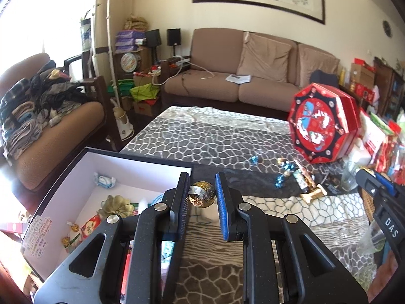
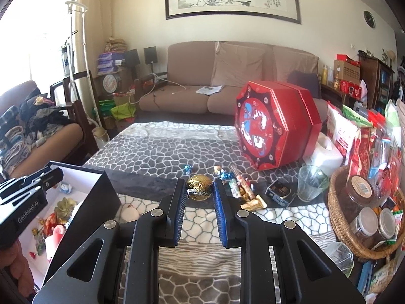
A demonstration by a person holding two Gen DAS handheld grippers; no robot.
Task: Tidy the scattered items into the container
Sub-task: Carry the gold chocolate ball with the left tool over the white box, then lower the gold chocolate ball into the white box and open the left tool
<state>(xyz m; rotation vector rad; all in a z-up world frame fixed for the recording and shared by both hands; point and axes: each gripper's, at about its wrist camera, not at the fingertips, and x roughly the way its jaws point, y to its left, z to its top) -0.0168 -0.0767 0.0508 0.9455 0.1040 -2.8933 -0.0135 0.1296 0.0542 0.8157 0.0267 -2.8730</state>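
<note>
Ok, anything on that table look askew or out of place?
Yes: the red octagonal box stands tilted on its edge rather than lying flat, apparently propped against the white container. Wrapped candies lie scattered beside it.

On the table [image 2: 162, 152], the box [image 2: 83, 192] sits left, scattered sweets [image 2: 227, 177] centre, basket [image 2: 336, 217] right.

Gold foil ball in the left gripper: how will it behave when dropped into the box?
The gold foil ball is round, so it will likely roll on landing, though the walls of the box should contain it. Its crinkled wrapper probably dents easily under the left gripper. It looks small, so probably light.
</note>
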